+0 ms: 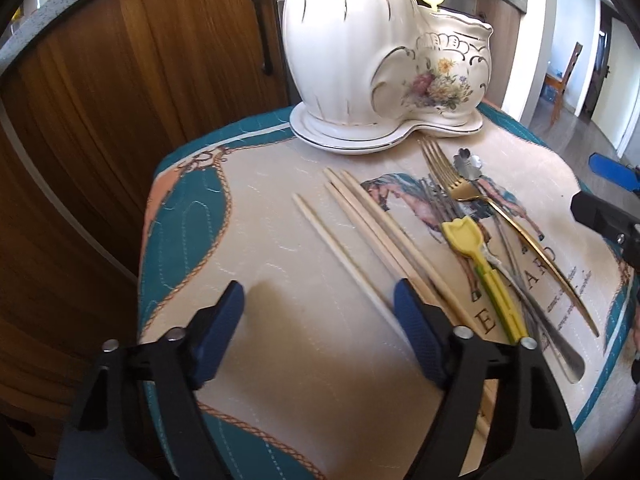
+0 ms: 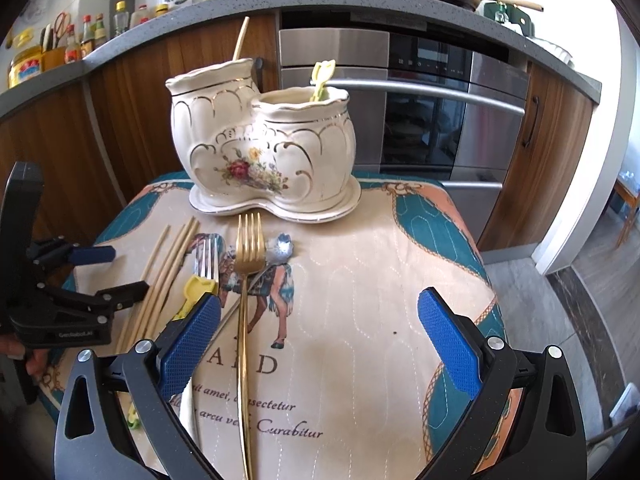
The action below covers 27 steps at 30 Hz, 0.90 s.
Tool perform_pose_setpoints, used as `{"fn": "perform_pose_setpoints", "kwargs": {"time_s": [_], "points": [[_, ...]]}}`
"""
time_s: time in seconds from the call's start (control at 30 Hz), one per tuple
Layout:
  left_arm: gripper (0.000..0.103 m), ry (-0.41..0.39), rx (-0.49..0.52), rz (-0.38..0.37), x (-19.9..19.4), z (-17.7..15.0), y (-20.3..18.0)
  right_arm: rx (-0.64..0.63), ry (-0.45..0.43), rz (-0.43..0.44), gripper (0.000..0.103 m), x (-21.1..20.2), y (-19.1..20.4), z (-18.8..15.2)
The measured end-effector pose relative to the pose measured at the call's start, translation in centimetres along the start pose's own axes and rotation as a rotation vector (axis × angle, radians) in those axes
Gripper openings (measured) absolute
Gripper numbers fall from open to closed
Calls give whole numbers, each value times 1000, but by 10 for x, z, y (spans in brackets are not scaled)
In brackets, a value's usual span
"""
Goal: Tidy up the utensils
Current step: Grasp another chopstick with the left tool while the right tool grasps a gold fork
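Wooden chopsticks are approached by the left hand-held gripper, jaws apart and empty; one stick should be centred before closing. Right hand-held gripper is held apart.

Black-framed grippers, textured blue pads, silver screws.
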<state>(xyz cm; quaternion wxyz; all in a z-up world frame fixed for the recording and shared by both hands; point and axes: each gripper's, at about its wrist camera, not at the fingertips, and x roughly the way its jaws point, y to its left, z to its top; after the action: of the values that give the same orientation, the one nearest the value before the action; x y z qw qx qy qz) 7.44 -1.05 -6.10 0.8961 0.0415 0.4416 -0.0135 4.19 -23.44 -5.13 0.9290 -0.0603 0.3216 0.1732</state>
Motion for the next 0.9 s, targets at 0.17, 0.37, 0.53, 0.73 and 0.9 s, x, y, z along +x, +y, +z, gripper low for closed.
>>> {"fn": "perform_pose_setpoints", "kwargs": {"time_s": [0.17,0.37,0.53,0.73,0.9], "points": [[30,25,13,-40,0,4,3,-12,19,10,98,3,3,-2],[9,60,11,-96,-4,6,18,-21,39,21,98,6,6,-4],[7,85,11,-127,-7,1,22,-26,63,21,98,12,7,-5],[9,75,9,-94,-4,3,20,-71,116,22,84,25,19,-5],[10,69,16,-79,-3,3,19,-92,191,57,54,37,29,-6]]}}
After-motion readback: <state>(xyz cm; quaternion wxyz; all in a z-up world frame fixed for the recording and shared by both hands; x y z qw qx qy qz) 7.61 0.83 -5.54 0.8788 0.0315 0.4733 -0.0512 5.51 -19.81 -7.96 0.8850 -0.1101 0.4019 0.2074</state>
